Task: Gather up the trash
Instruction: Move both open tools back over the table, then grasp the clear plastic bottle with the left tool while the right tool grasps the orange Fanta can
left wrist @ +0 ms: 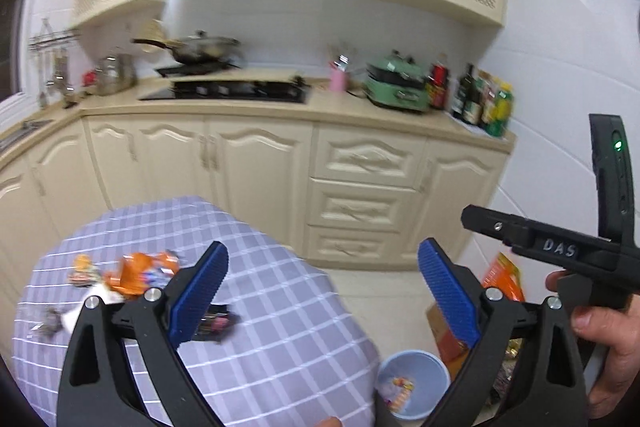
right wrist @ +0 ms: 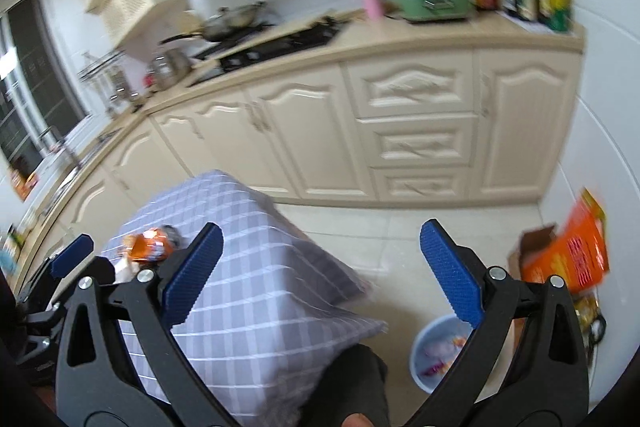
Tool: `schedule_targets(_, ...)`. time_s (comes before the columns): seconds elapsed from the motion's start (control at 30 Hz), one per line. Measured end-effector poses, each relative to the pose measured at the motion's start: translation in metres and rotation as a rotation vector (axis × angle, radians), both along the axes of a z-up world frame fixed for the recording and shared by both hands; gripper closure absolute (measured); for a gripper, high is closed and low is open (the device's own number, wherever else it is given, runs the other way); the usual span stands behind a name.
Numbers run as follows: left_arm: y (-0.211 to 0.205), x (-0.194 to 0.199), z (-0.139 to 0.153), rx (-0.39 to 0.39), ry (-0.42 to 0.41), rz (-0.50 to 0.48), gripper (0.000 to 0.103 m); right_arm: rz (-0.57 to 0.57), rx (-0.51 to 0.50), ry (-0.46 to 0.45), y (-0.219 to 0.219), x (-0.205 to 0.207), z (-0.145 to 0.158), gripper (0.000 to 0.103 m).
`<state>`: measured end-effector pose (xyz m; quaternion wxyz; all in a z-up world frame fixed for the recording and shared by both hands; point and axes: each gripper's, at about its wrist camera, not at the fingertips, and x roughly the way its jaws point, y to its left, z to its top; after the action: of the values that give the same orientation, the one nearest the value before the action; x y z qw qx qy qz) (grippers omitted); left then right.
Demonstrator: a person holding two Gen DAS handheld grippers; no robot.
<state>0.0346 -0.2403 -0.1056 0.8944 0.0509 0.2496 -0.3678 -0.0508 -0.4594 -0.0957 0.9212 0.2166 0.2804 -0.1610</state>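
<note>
Trash wrappers [left wrist: 136, 273] scattered on checked tablecloth [left wrist: 280, 307], left gripper [left wrist: 322, 277] spread wide and empty above them, blue bin [left wrist: 430, 363] on floor beside table, right gripper [right wrist: 320, 259] likewise agape, holding nothing, orange wrapper [right wrist: 150, 245] beyond its left finger

"DAS" on right gripper [left wrist: 558, 249]

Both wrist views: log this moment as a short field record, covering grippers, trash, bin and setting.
left gripper: open, empty, above the table
right gripper: open, empty, held high
table: checked purple cloth
wrappers: orange and dark pieces on the cloth, not yet collected
bin: pale blue, on the floor beside the table, some trash inside
box: orange, against the wall
blur: both views smeared
</note>
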Motion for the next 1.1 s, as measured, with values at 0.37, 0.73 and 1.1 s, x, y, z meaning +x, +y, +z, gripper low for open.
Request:
schedule_targets(0.37, 0.110, 0.030, 0.013, -0.018, -0.041, 0.246, 0.009, 0.233, -0.057, -0.050, 0.092, 0.070, 0.032, 0.006)
schedule_targets(0.73, 0.207, 0.062, -0.008, 0.020, -0.024, 0.458, 0.009, 0.395, -0.061, 0.025, 0.170, 0.134, 0.010, 0.006)
schedule_targets(1.1, 0.277, 0.123, -0.076, 0.121, 0.097, 0.608, 0.009, 0.459, -0.052, 0.156, 0.206, 0.189, -0.037, 0.006)
